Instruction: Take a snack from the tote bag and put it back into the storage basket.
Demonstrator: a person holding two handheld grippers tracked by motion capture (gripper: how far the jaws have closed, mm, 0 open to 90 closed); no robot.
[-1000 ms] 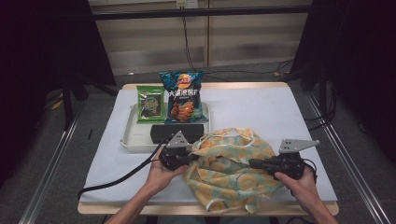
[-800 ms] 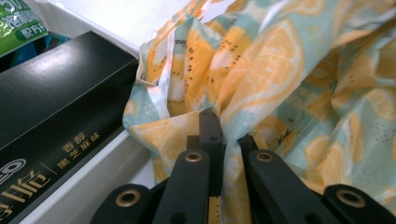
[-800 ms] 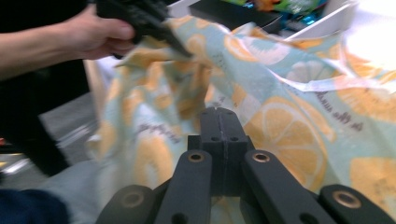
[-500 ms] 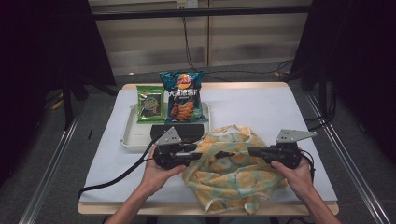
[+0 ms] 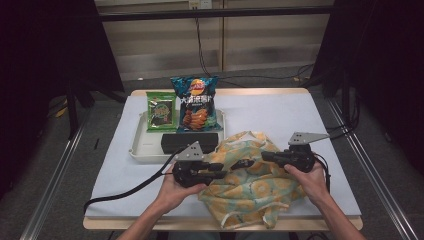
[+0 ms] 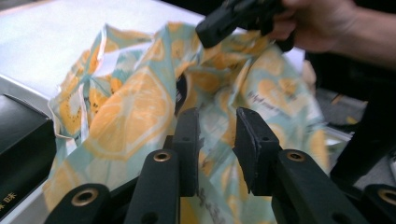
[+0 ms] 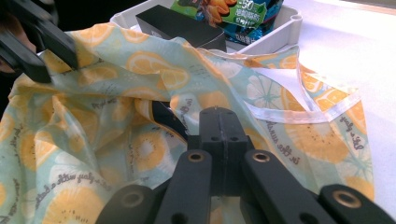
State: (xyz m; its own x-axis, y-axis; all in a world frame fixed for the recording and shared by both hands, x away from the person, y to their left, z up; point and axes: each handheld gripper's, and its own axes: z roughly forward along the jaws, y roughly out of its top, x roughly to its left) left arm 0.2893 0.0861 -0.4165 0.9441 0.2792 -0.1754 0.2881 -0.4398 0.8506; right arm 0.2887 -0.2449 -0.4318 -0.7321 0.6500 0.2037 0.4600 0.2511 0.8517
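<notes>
A cloth bag (image 5: 255,192) printed with orange slices lies crumpled on the table's near side. My right gripper (image 5: 240,164) reaches in from the right and is shut on a fold of the bag's top, holding it up; in the right gripper view the jaws (image 7: 218,135) meet on the fabric (image 7: 93,140). My left gripper (image 5: 223,171) points right at the bag's left side. Its jaws (image 6: 217,140) have just been closing and stand a little apart, with loose fabric (image 6: 126,116) between them, not pinched. The right gripper's tip (image 6: 217,28) shows beyond.
A white tray (image 5: 137,150) stands behind the bag at the left. It holds a blue chip bag (image 5: 196,102), a green snack packet (image 5: 161,112) and a black box (image 5: 190,142). The left gripper's cable (image 5: 125,190) trails off the front left.
My right gripper has moved left and slightly back with the fabric in it, pulling the bag's top up. The left gripper has risen a little beside the bag.
</notes>
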